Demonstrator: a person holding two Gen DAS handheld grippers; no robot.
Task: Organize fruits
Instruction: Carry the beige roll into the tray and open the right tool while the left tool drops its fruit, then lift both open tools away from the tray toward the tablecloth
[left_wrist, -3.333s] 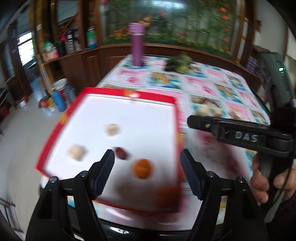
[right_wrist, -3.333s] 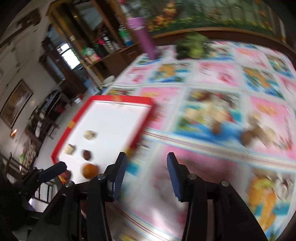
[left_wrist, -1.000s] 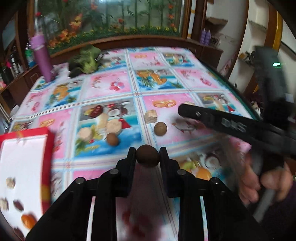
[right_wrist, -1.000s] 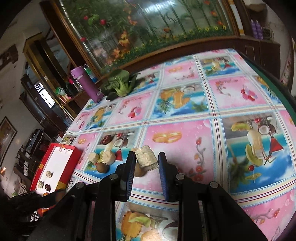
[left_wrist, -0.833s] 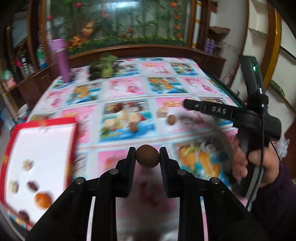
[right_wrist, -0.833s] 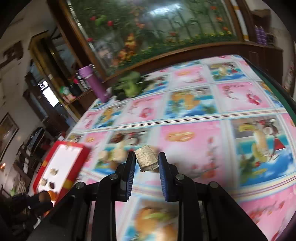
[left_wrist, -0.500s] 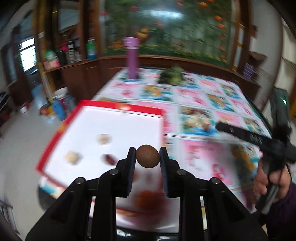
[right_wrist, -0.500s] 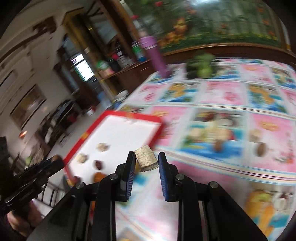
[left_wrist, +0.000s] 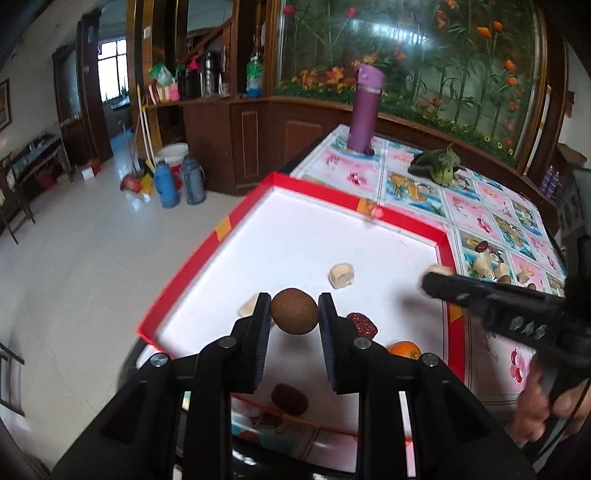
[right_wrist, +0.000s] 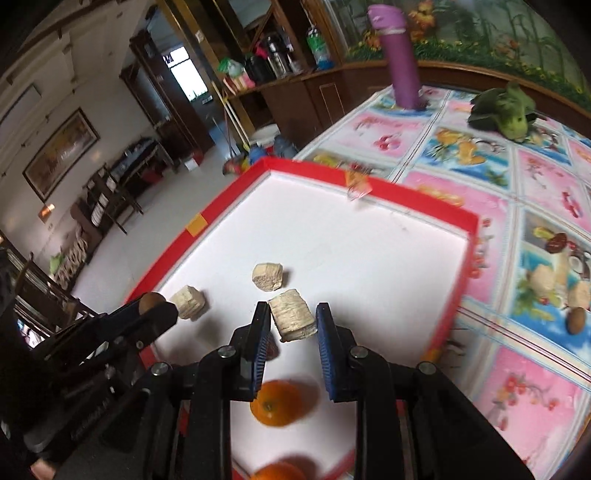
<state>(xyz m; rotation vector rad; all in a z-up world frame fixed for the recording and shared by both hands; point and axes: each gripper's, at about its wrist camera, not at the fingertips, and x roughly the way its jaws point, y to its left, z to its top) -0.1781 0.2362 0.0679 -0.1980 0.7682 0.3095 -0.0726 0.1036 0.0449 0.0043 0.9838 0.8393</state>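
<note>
I hold two fruits over the tray (left_wrist: 442, 236) now. The left gripper (left_wrist: 294, 315) is closed on a round brown fruit (left_wrist: 294, 311), in the centre of the left view, above the white floor of the tray near its lower edge. The right gripper (right_wrist: 293, 320) is closed on a pale chunk (right_wrist: 293, 318), in the middle of the right view, also above the tray floor. Neither piece is released yet, and I cannot tell how high they are above the floor.

Inside the tray I already see several pieces: two pale chunks (right_wrist: 268, 276) to the left of centre in the right view, an orange (right_wrist: 277, 404) low in that frame, a second orange partly cut by the bottom edge, and two dark red fruits (left_wrist: 363, 324) low in the left view. So I judge that a good part of the sorting is done.

Some work is left. At the right edge of the right view, on the tablecloth (right_wrist: 524, 384), a few pieces lie well apart from the tray: pale chunks, a small brown fruit (right_wrist: 576, 320) and a dark one above them. After I put down these two, those must still be brought over.

Further back, in the upper part of both views, a purple bottle (left_wrist: 365, 108) and a green vegetable (left_wrist: 439, 168) stand on the table.
</note>
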